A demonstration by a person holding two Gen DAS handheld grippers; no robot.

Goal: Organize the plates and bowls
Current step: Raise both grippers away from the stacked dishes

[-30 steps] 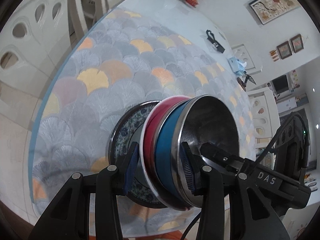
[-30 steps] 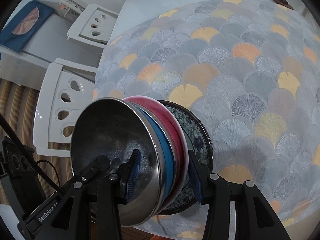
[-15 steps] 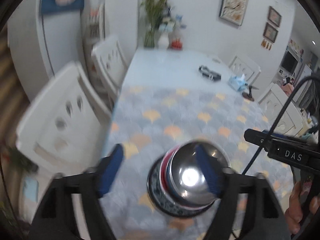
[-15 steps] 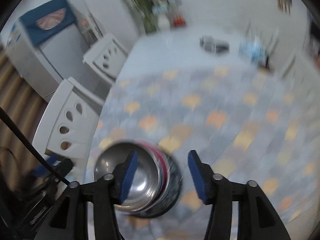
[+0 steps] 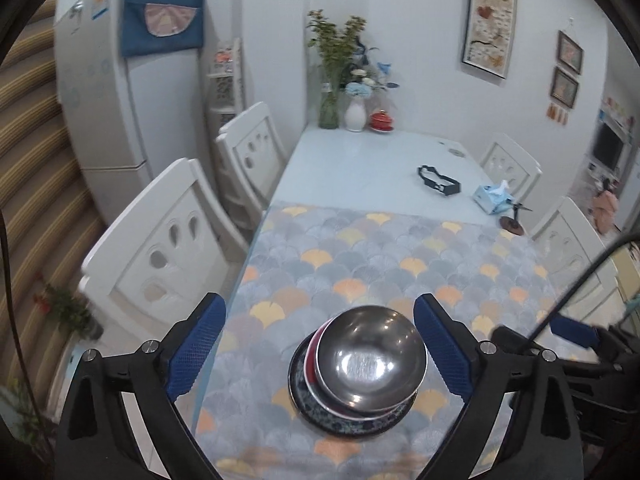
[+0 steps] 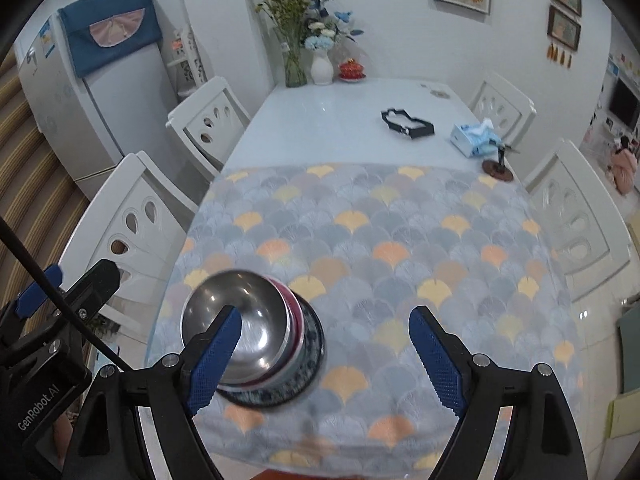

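Note:
A steel bowl [image 5: 372, 360] tops a stack on the patterned tablecloth, near the cloth's front left corner. Under it lie a red plate [image 5: 310, 356] and a dark blue patterned plate [image 5: 304, 396]. My left gripper [image 5: 319, 306] hovers above the stack with its jaws opening wide; the pads touch nothing. In the right wrist view the same steel bowl [image 6: 256, 320] and patterned plate [image 6: 308, 376] sit low on the left. My right gripper [image 6: 325, 316] hangs above them, its jaws opening, its left finger [image 6: 216, 356] in front of the bowl without pressing it.
White chairs [image 5: 168, 248] stand along the table's left side, and others [image 6: 576, 216] along its right. Farther back lie a black object [image 6: 408, 122], a tissue pack [image 6: 474, 140] and a small stand [image 6: 498, 168]. Vases [image 6: 322, 66] stand at the far end, a fridge [image 5: 120, 92] at the left.
Both grippers were closed on the tilted stack; now both have let go, opened wide and risen, tilting up. The stack rests flat on the cloth.

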